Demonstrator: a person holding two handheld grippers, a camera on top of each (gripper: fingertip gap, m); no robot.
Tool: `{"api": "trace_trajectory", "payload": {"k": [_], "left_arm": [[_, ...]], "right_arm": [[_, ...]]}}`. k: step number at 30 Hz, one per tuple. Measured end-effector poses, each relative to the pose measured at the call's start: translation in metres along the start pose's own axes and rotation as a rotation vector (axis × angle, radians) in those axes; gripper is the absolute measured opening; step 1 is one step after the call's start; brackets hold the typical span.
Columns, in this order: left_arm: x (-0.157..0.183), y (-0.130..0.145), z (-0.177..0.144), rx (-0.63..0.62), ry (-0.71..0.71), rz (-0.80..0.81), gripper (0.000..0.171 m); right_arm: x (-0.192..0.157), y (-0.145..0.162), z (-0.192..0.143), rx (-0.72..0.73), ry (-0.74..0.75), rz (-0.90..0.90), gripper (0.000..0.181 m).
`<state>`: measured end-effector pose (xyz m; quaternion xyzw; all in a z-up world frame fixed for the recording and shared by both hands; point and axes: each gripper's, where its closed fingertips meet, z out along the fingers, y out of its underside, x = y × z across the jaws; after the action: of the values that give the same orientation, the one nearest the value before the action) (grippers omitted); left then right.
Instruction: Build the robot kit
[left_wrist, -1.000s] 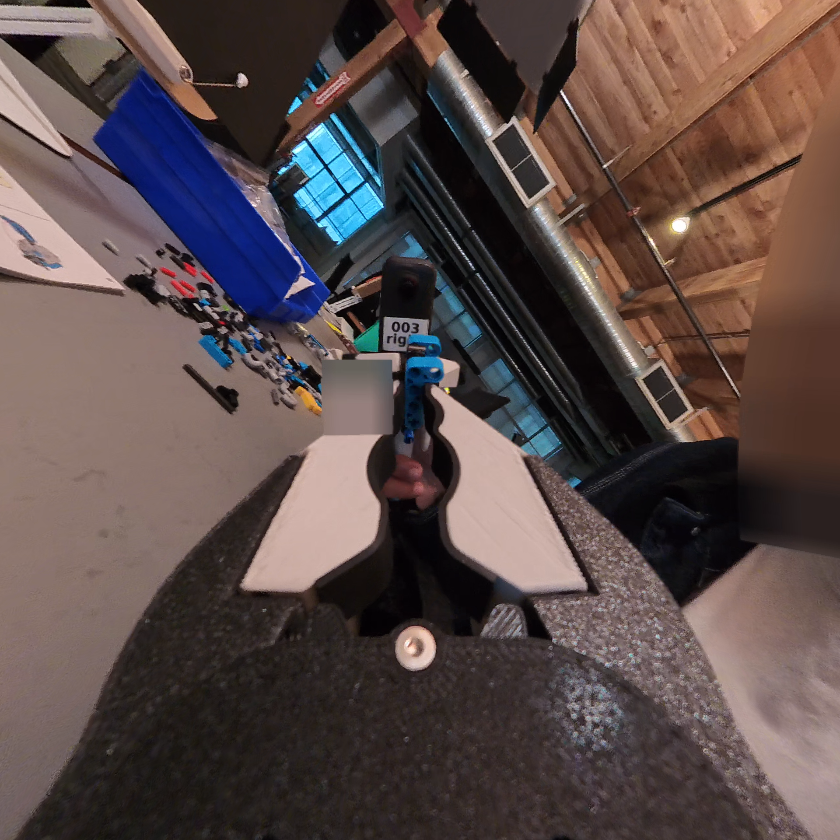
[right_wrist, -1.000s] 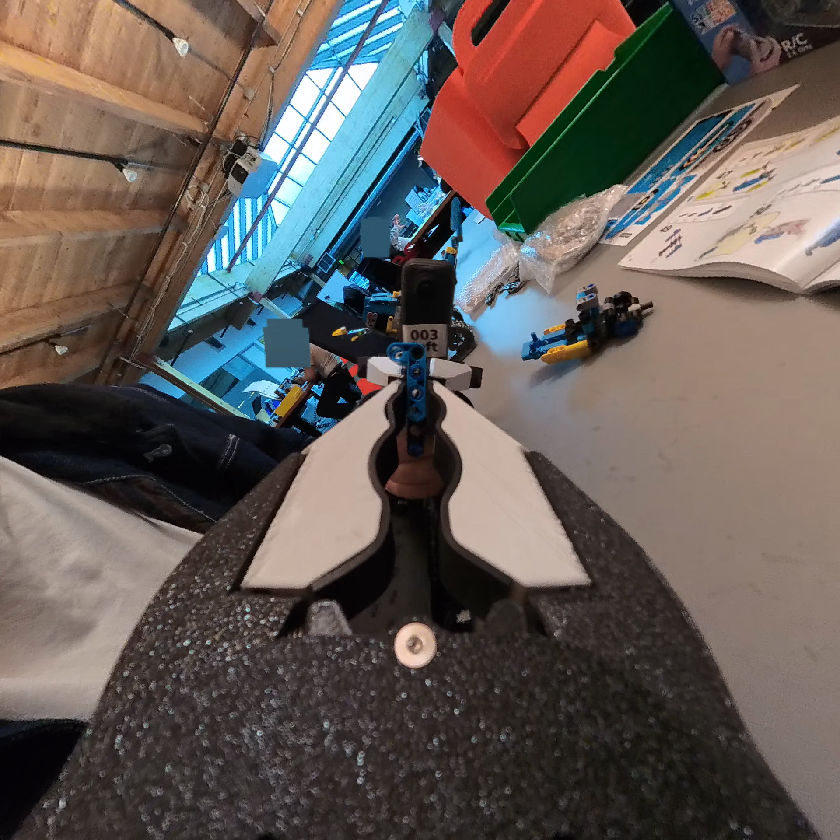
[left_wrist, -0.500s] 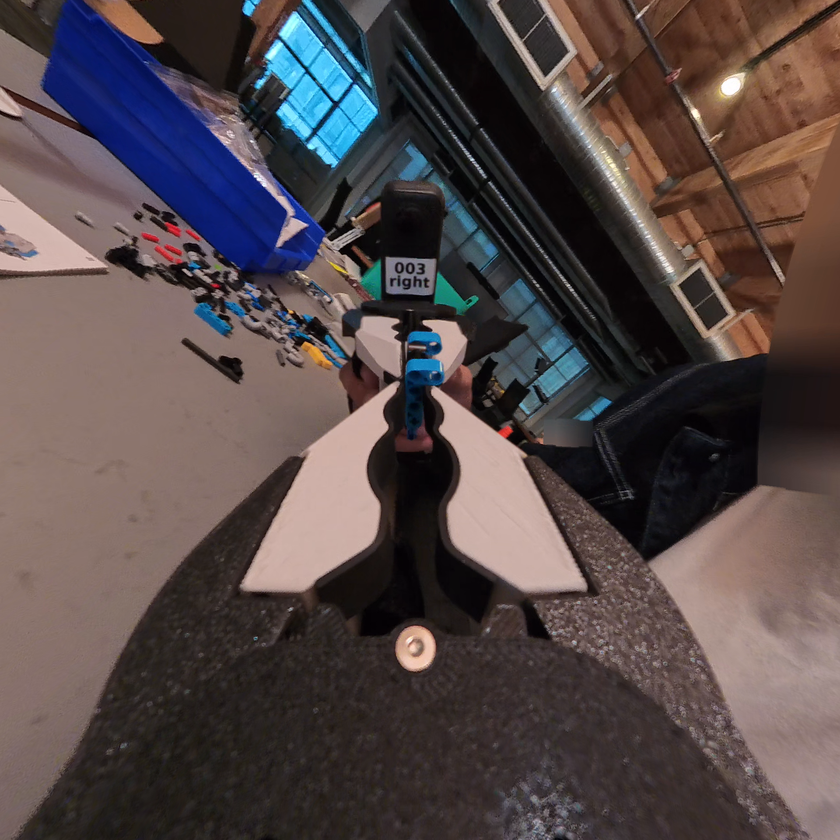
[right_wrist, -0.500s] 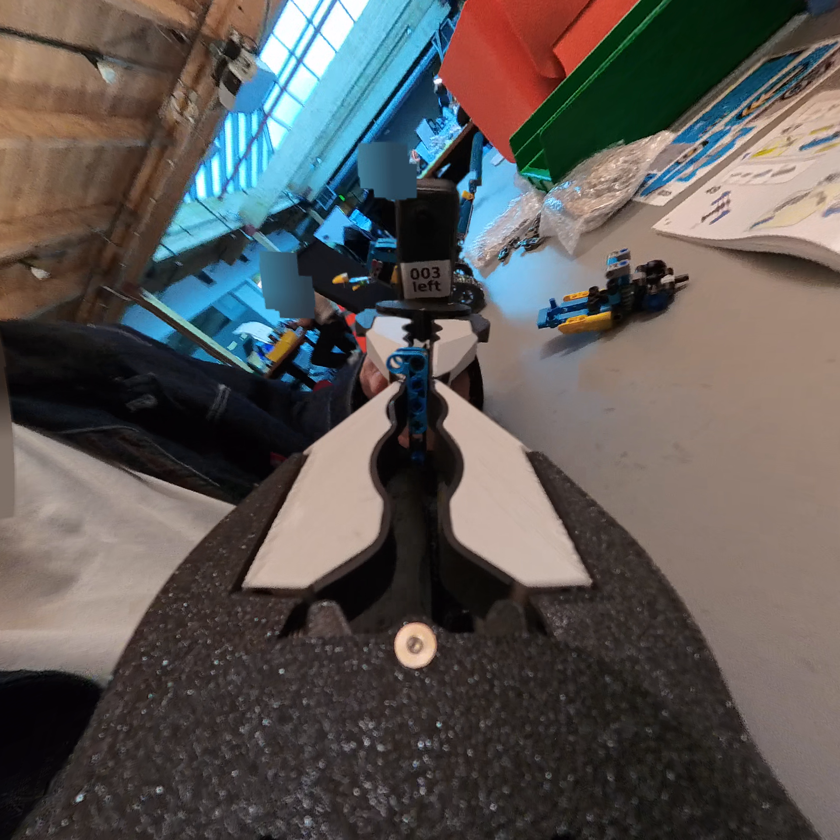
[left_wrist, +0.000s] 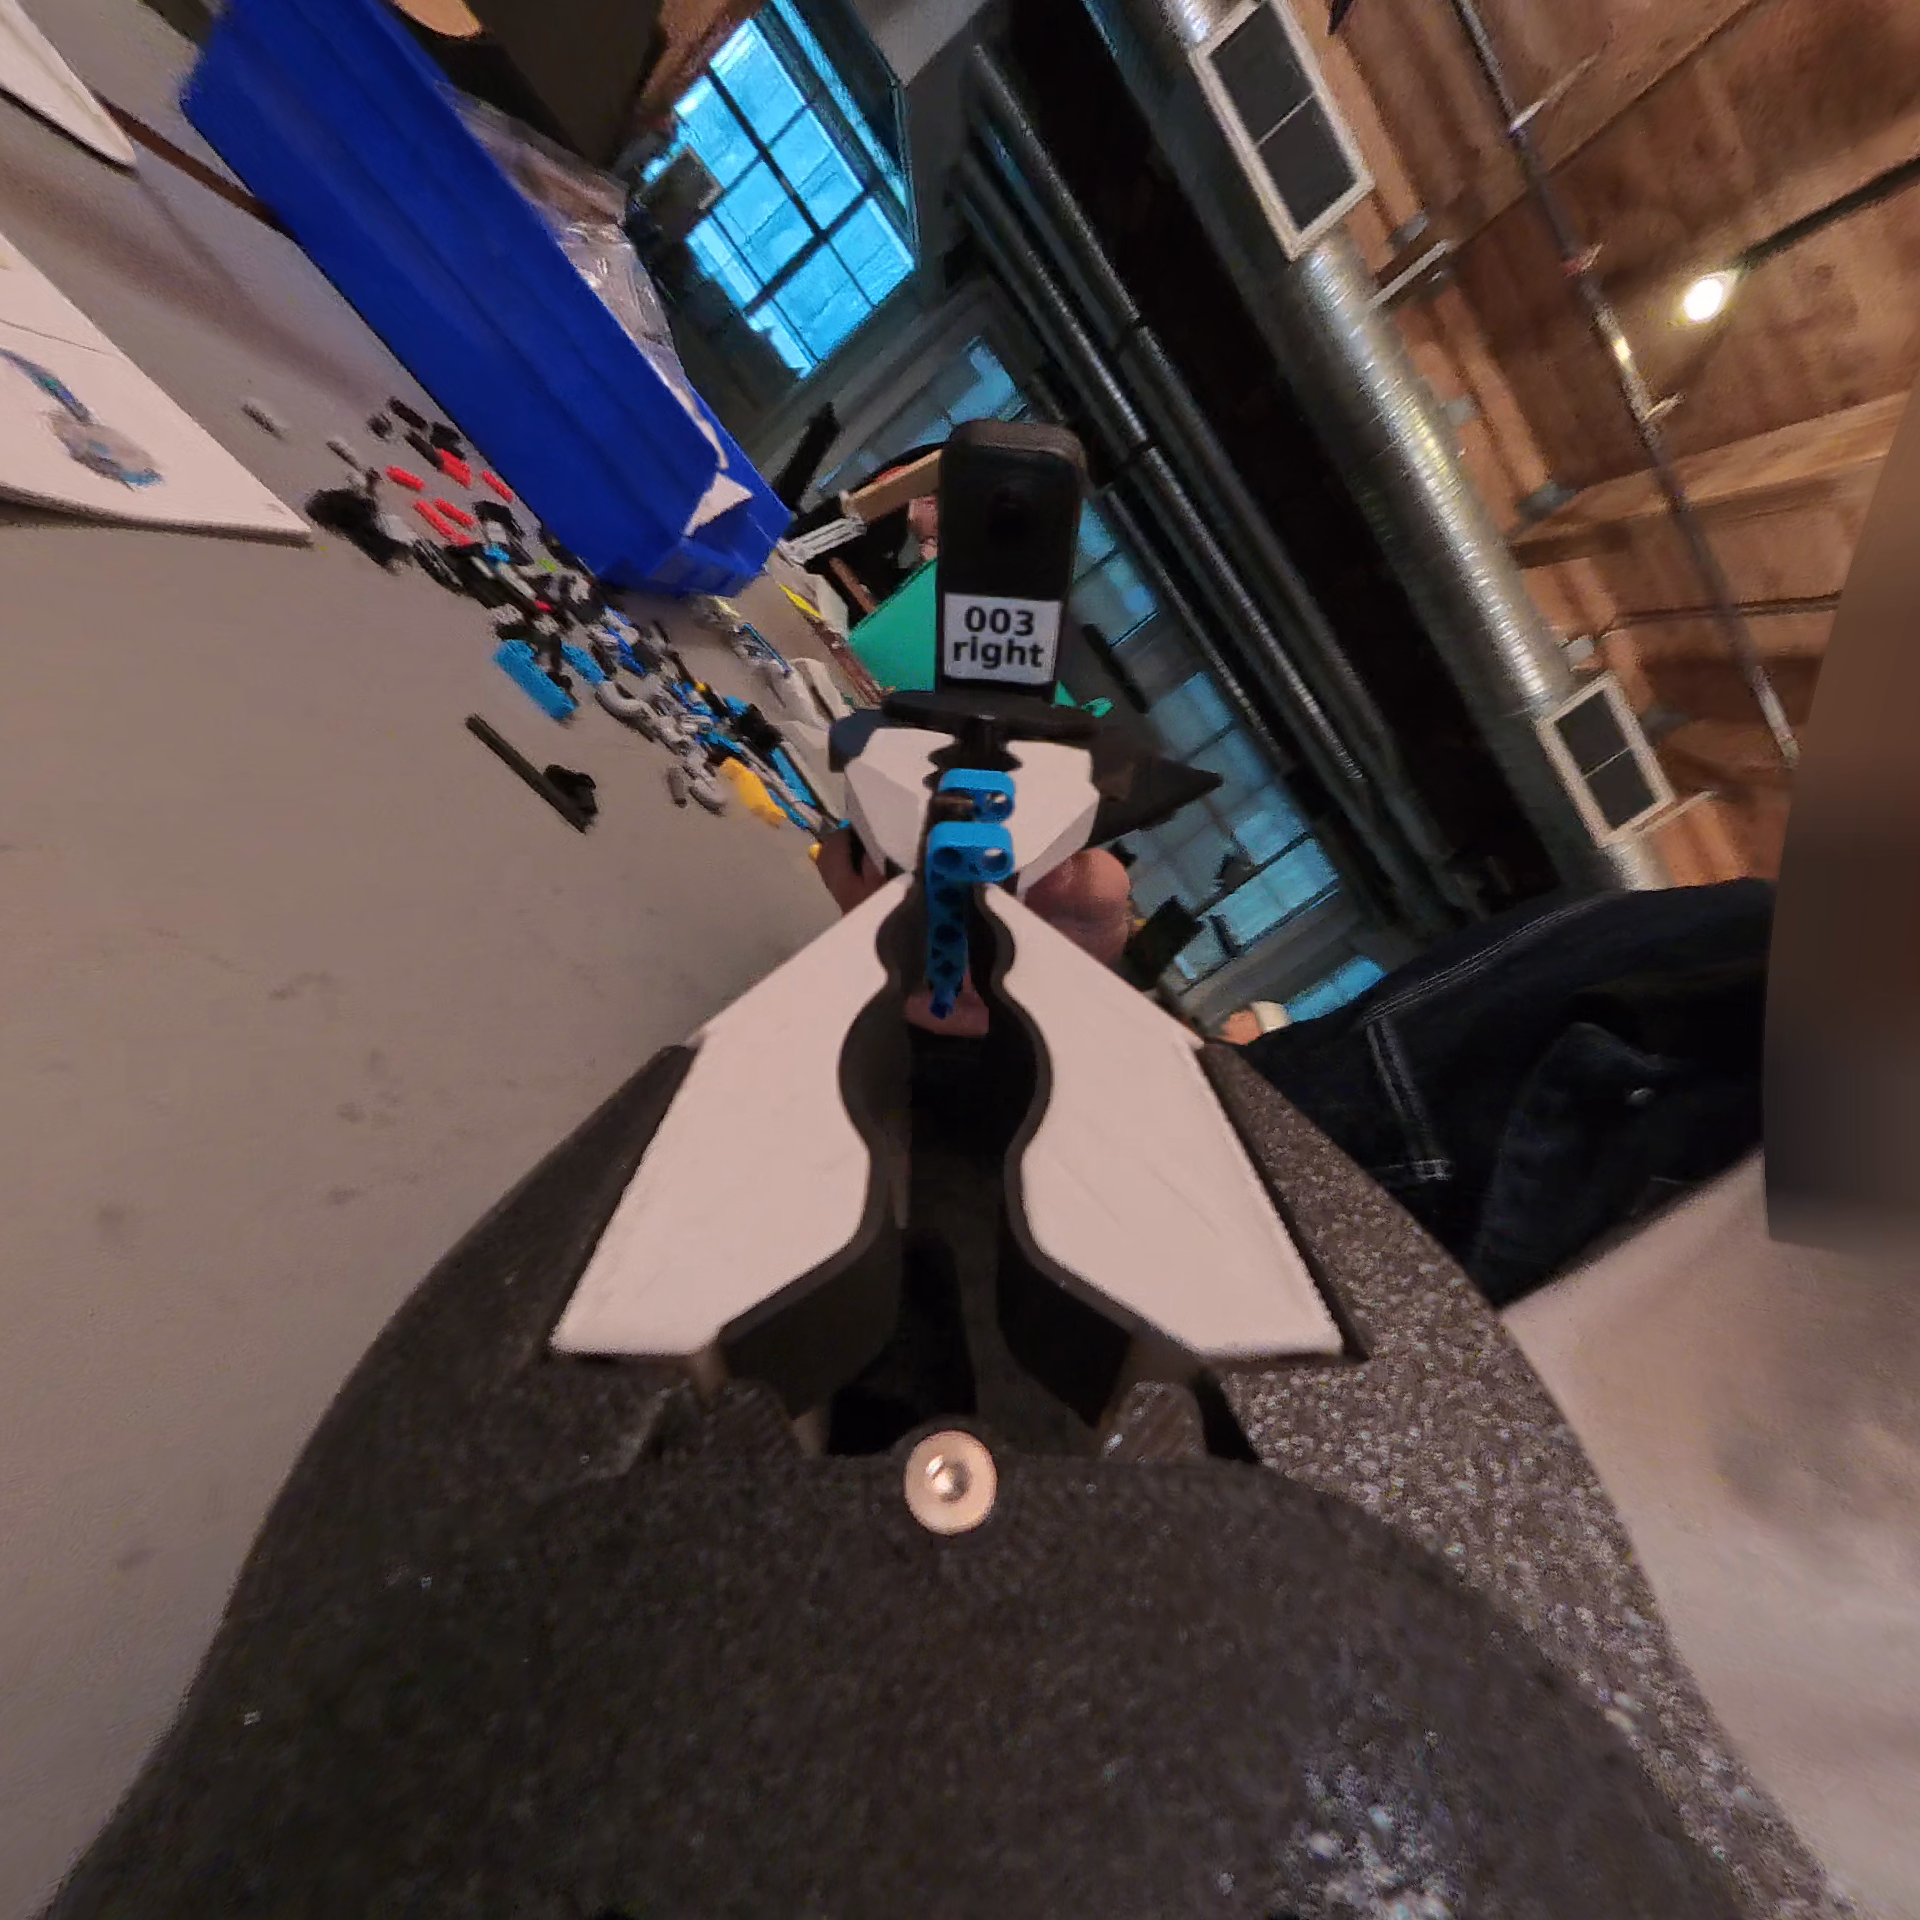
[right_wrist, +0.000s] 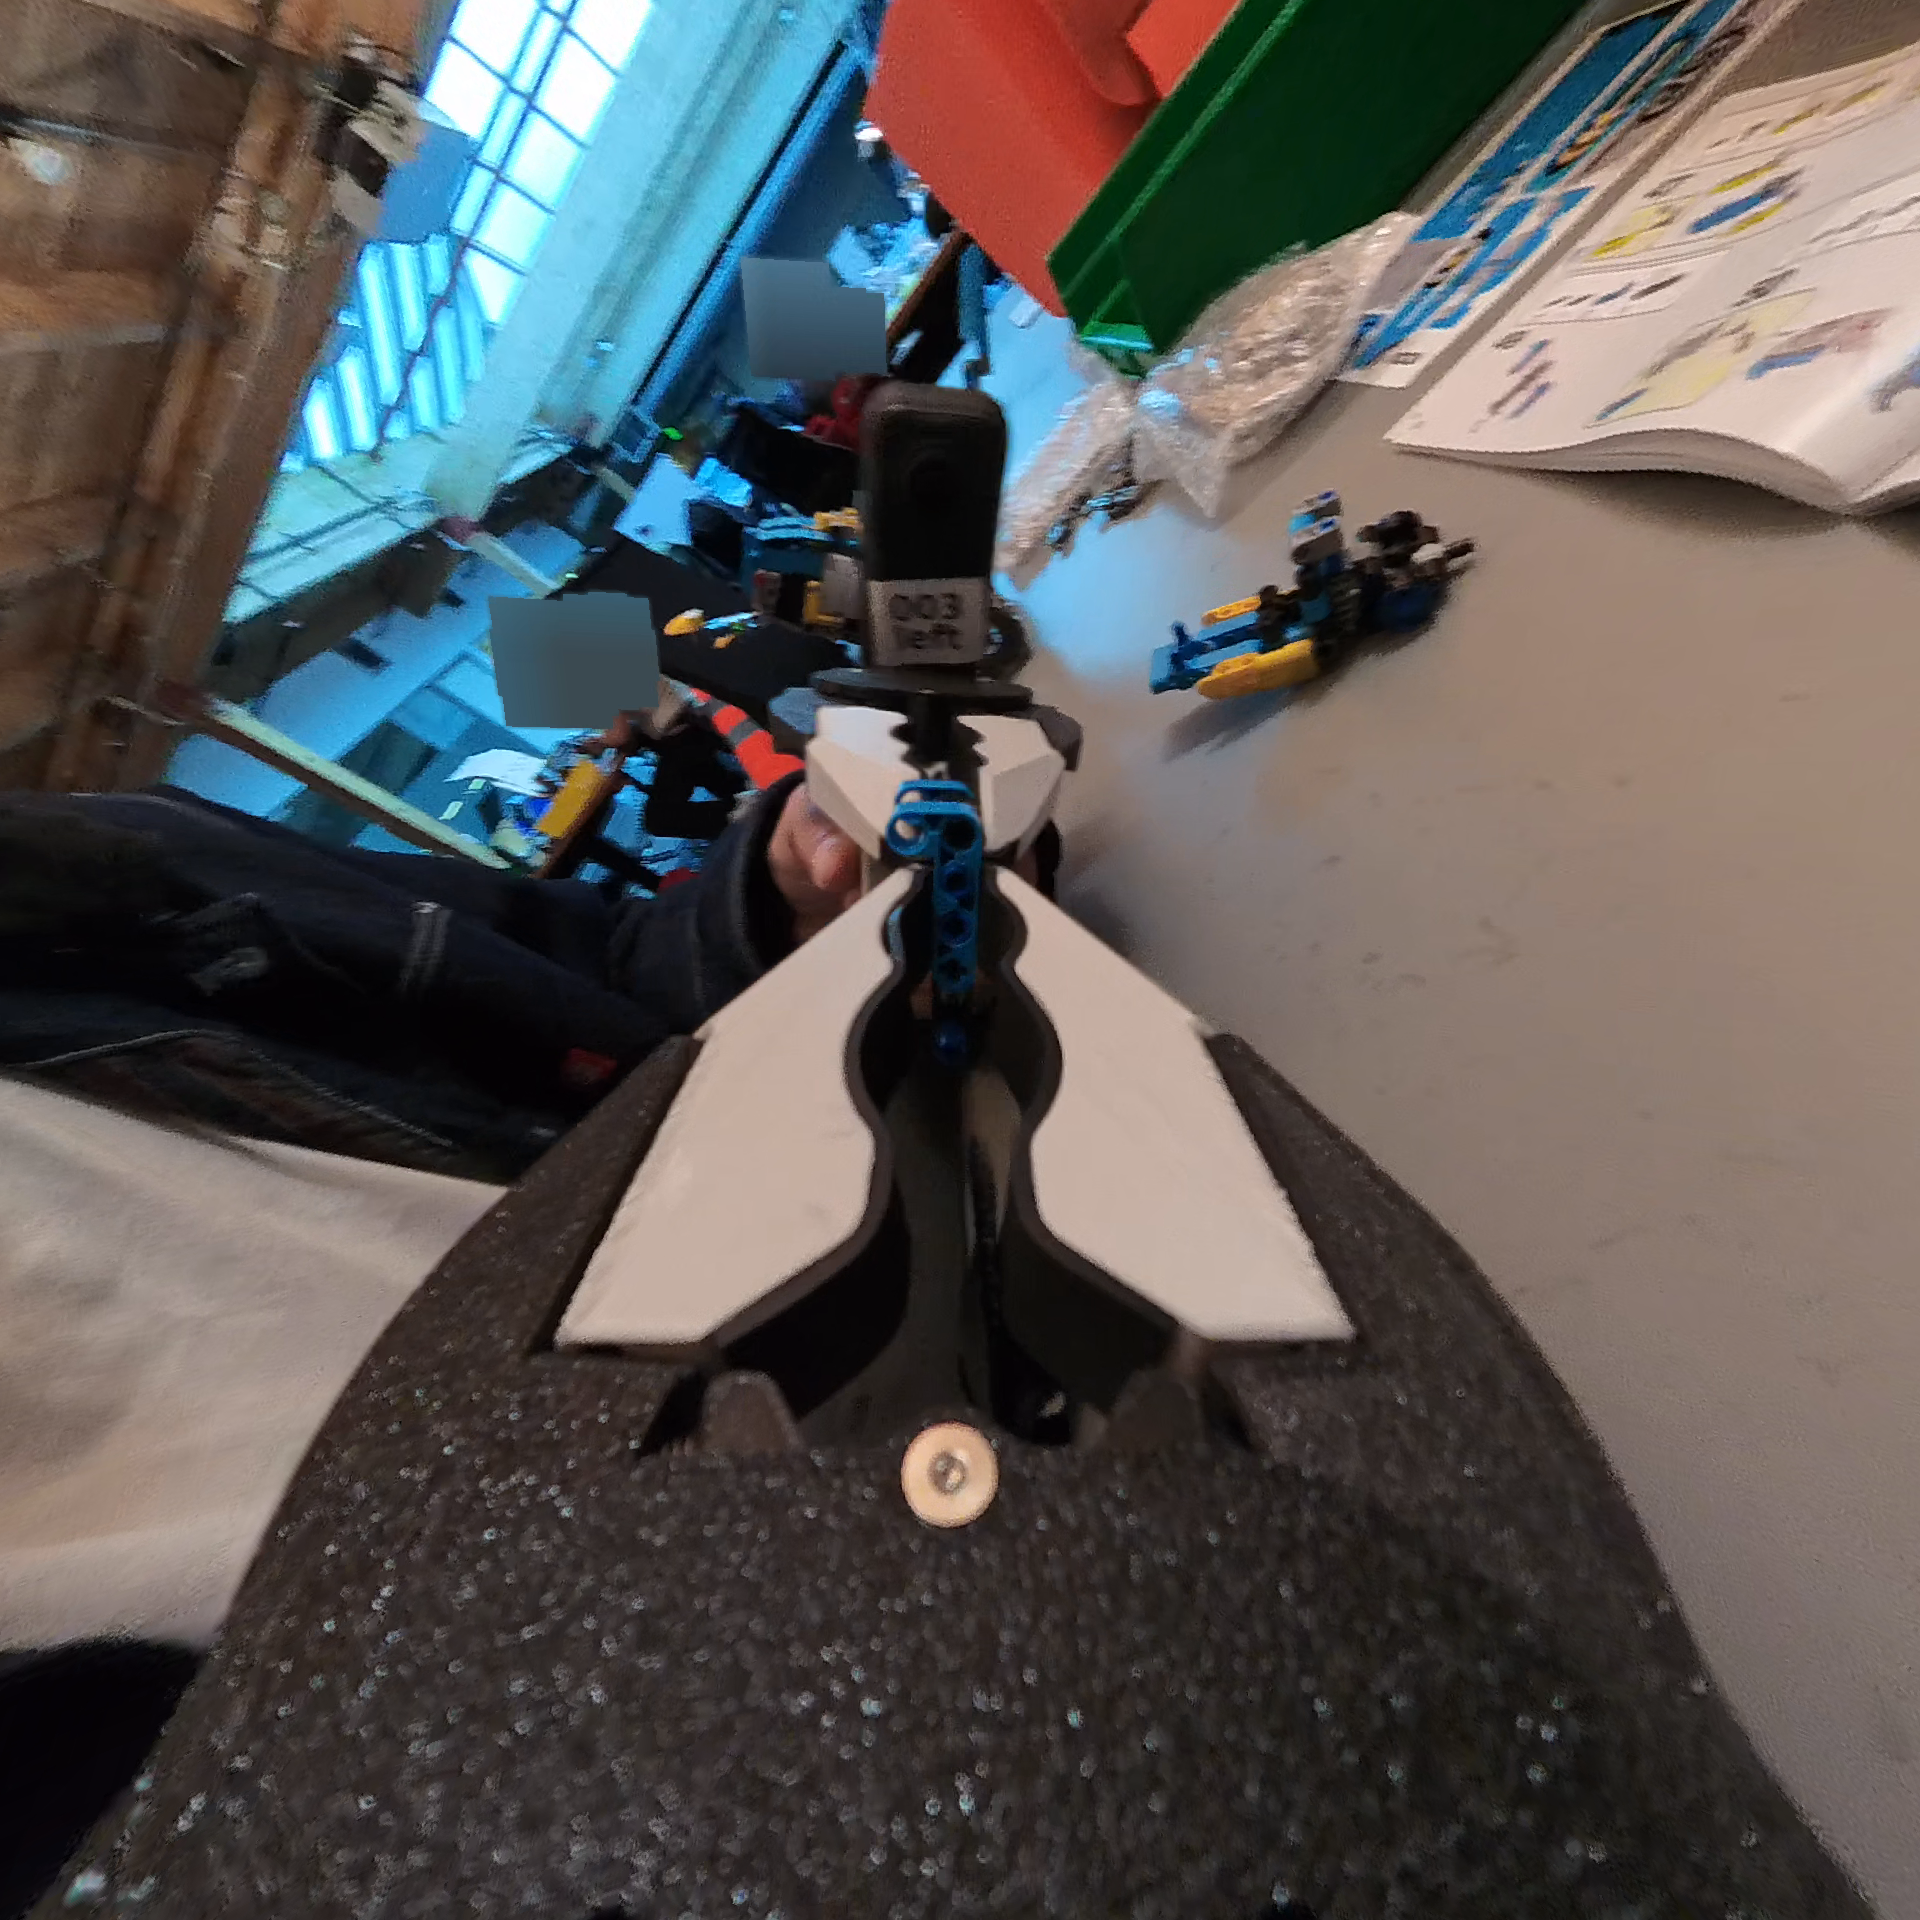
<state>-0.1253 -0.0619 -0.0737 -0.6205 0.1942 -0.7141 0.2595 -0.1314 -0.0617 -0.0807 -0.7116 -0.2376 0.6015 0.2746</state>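
- Blue beam (left_wrist: 945, 925), a slim plastic piece with a row of holes, is up in the air beside the bench (left_wrist: 260, 1039) and touches nothing on it.
- Your left gripper (left_wrist: 948, 894) has its jaws clenched on this beam. The piece sits in the narrow slit at the white tips, and its short bent end with two holes stands out past them.
- Your right gripper (right_wrist: 951, 894) faces the left one, tip to tip, and its jaws are also closed on the beam, which runs along the slit between them.
- In the left wrist view a second blue end with two holes shows just behind the first one, at the tips of the right gripper. You cannot tell if it is a separate piece.
- A hand (right_wrist: 816, 862) with a dark denim sleeve holds the left gripper from behind.
- Loose small parts (left_wrist: 540, 623) in black, red, blue and grey are spread far back on the bench, well apart from the grippers. A black rod (left_wrist: 520, 753) lies at the near side of this group.
- A blue bin (left_wrist: 468, 281) stands behind these parts, toward the far edge of the bench, and a printed sheet (left_wrist: 104, 457) lies beside them.
- A small blue and yellow model (right_wrist: 1299, 623) lies alone on the bench. Behind it are an open booklet (right_wrist: 1714, 343), clear plastic bags (right_wrist: 1226, 405) and a green bin (right_wrist: 1299, 135).
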Motion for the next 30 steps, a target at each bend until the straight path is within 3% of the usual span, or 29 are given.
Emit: {"api": "trace_trajectory", "payload": {"k": [2,4,8,14,19,21,30], "left_arm": [[0.004,-0.002,0.000,0.008,-0.021,0.082,0.005],[0.008,-0.001,0.000,-0.002,0.016,0.065,0.006],[0.029,0.002,0.000,-0.018,0.178,-0.018,0.005],[0.000,0.010,0.002,-0.067,0.036,-0.060,0.005],[0.007,0.022,0.005,-0.155,0.070,-0.039,0.005],[0.002,0.027,0.006,-0.201,0.022,0.009,0.006],[-0.003,0.015,0.006,-0.124,-0.015,0.028,0.011]], "right_arm": [[-0.003,-0.003,0.000,0.018,-0.001,-0.008,0.006],[-0.008,-0.001,0.000,0.009,-0.032,-0.002,0.006],[-0.031,0.001,-0.003,-0.014,-0.234,0.090,0.006],[-0.001,0.013,-0.003,-0.121,0.022,-0.044,0.007],[-0.010,0.023,-0.007,-0.178,-0.071,0.000,0.006],[-0.004,0.028,-0.009,-0.211,-0.069,0.023,0.007],[0.001,0.020,-0.008,-0.152,-0.046,0.013,0.007]]}}
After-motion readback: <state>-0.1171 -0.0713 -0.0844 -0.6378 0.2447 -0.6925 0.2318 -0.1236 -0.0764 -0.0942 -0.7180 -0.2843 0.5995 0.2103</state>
